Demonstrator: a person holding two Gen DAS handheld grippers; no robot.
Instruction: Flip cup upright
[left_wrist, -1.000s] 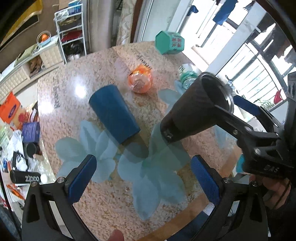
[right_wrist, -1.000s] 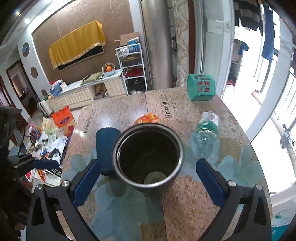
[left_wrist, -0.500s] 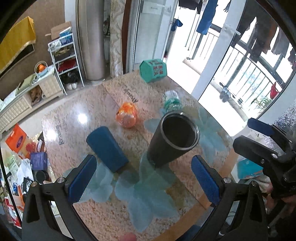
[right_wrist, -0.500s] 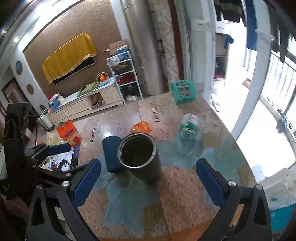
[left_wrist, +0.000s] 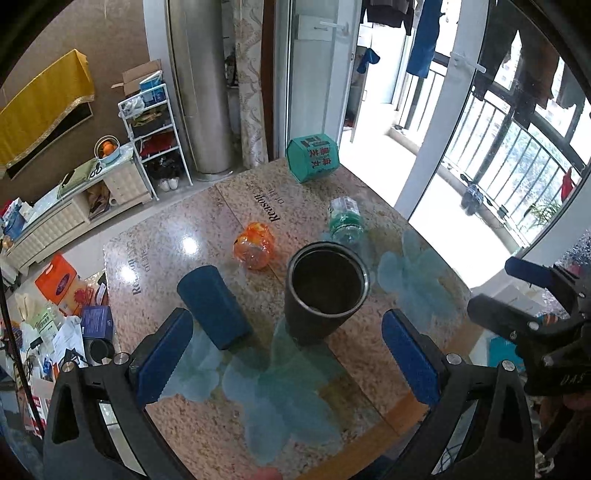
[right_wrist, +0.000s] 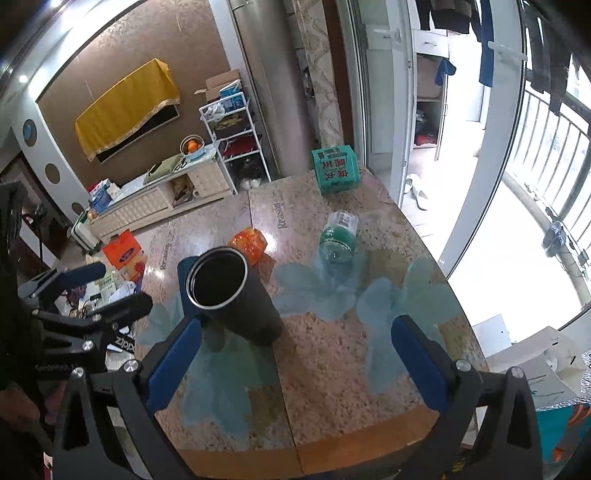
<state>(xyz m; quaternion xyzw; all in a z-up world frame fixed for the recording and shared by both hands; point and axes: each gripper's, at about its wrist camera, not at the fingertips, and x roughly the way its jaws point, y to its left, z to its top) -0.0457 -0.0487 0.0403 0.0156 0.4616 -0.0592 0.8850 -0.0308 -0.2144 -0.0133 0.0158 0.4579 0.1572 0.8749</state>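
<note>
Both grippers, left (left_wrist: 286, 354) and right (right_wrist: 293, 363), have pulled back, jaws apart, since a second ago; the black cup (left_wrist: 323, 291) stands upright on the desk (left_wrist: 369, 354), hiding part of the blue cup (right_wrist: 183, 266).

The dark cup (left_wrist: 325, 291) stands upright on the table (left_wrist: 369, 354), with bare tabletop in front and to its right. A blue cup (left_wrist: 212, 306) lies close on its left; an orange packet (left_wrist: 254, 244) and a bottle (left_wrist: 345, 221) crowd the far side.

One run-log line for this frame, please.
black cup: upright on table, mouth up | left gripper: open, empty | right gripper: open, empty
</note>
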